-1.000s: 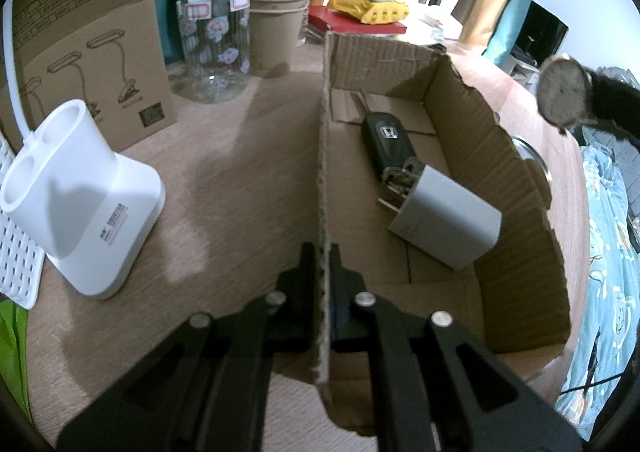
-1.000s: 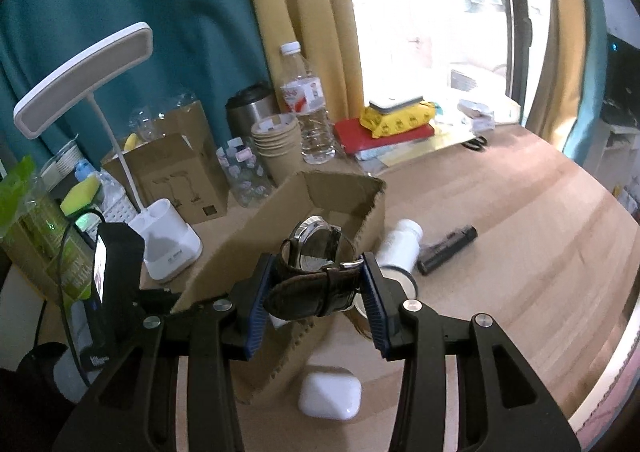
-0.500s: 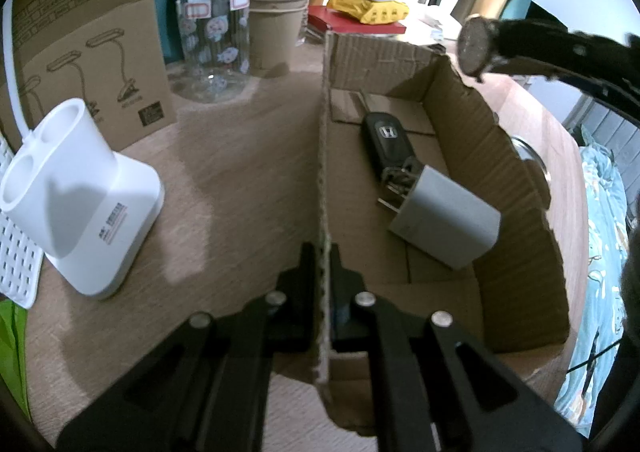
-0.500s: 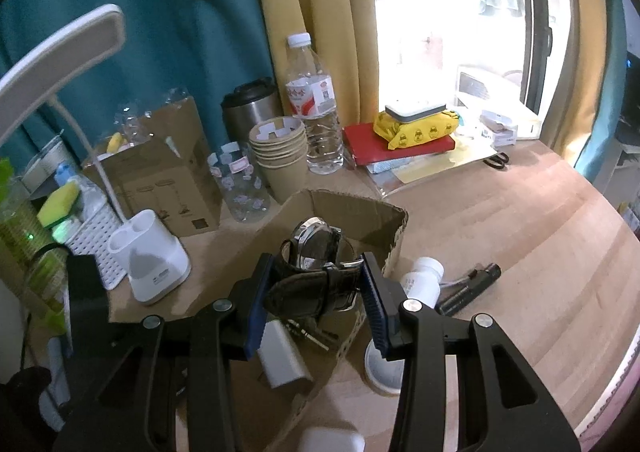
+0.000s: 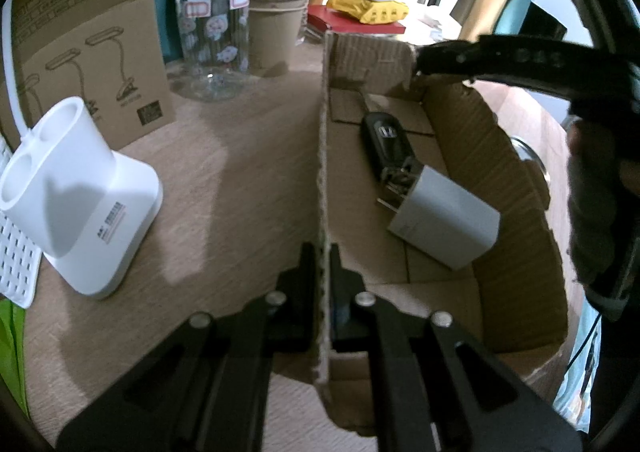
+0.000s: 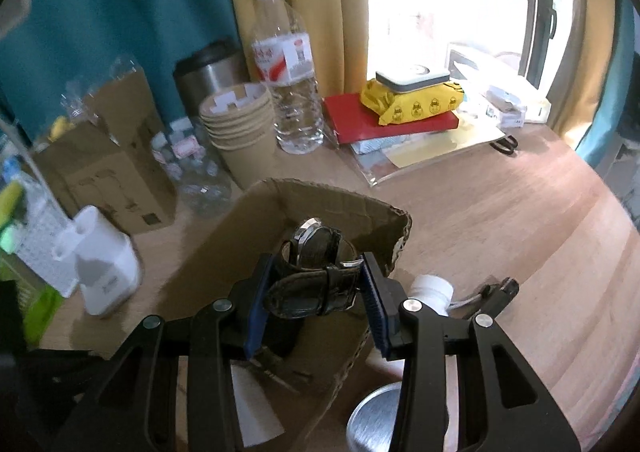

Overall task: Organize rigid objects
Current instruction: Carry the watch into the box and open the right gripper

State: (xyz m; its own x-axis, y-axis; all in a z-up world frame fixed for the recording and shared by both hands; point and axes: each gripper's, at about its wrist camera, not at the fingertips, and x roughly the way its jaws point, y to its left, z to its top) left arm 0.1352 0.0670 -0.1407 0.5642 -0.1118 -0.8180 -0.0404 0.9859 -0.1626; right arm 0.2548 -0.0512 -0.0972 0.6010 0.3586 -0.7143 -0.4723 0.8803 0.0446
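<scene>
The left gripper point(image 5: 324, 264) was clamped on the cardboard box's point(image 5: 516, 188) near wall, while the right gripper point(image 6: 316, 292) gripped a wristwatch point(image 6: 316, 252) above the box, which held a car key point(image 5: 386, 142) and a white charger point(image 5: 448, 224).

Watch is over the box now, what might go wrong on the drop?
The right gripper holds the watch by its strap only, so the case may swing and land on the car key or charger. The left gripper pinches just one wall of the cardboard box, which could tip if bumped.
</scene>
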